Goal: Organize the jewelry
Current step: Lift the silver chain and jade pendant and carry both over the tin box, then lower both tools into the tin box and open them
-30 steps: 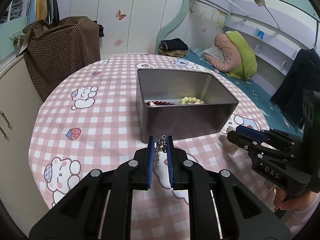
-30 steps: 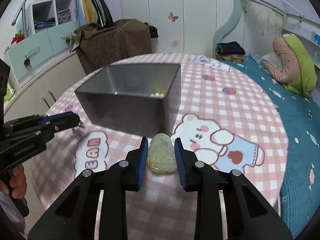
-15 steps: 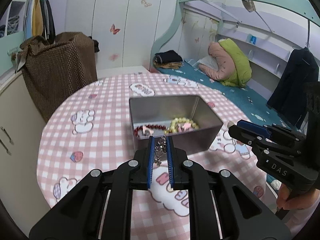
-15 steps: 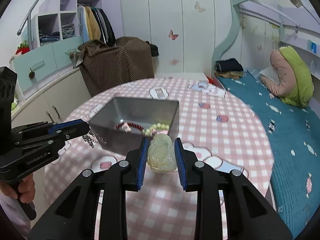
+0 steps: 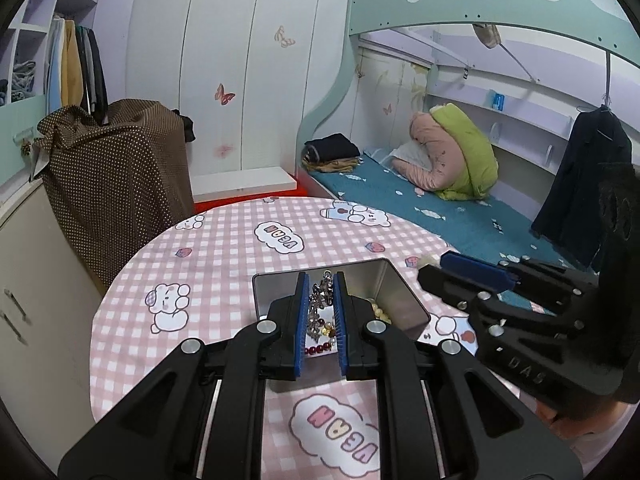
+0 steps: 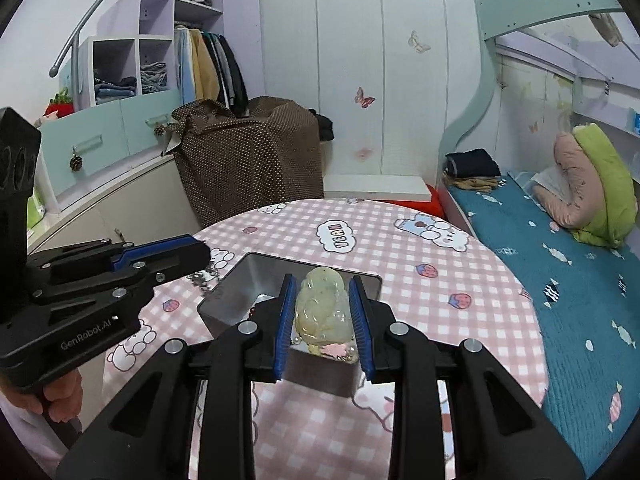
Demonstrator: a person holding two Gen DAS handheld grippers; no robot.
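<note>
A grey metal tin (image 5: 394, 294) (image 6: 232, 296) sits on the pink checked round table (image 5: 208, 264) (image 6: 400, 264). Inside it lie a dark red bead bracelet (image 5: 318, 348), pale yellow beads (image 5: 380, 312) and other small pieces. My left gripper (image 5: 321, 280) is shut on a silver chain (image 5: 320, 300) that dangles above the tin. In the right wrist view my right gripper (image 6: 323, 286) is shut on a pale green jade pendant (image 6: 322, 308), also held over the tin. Each gripper shows from the side in the other's view, the right gripper (image 5: 460, 266) to the right and the left gripper (image 6: 176, 250) to the left.
A brown dotted cover (image 5: 116, 168) drapes furniture behind the table. A bed with a teal sheet (image 5: 440, 208) and a pink and green pillow (image 5: 456, 152) stands to the right. A cabinet (image 5: 24, 280) borders the table's left. A hand (image 6: 60, 396) grips the left tool's handle.
Both grippers have risen with their pieces and now look down into the tin from above. The tin appears smaller and lower in both views. Neither grip has changed.
</note>
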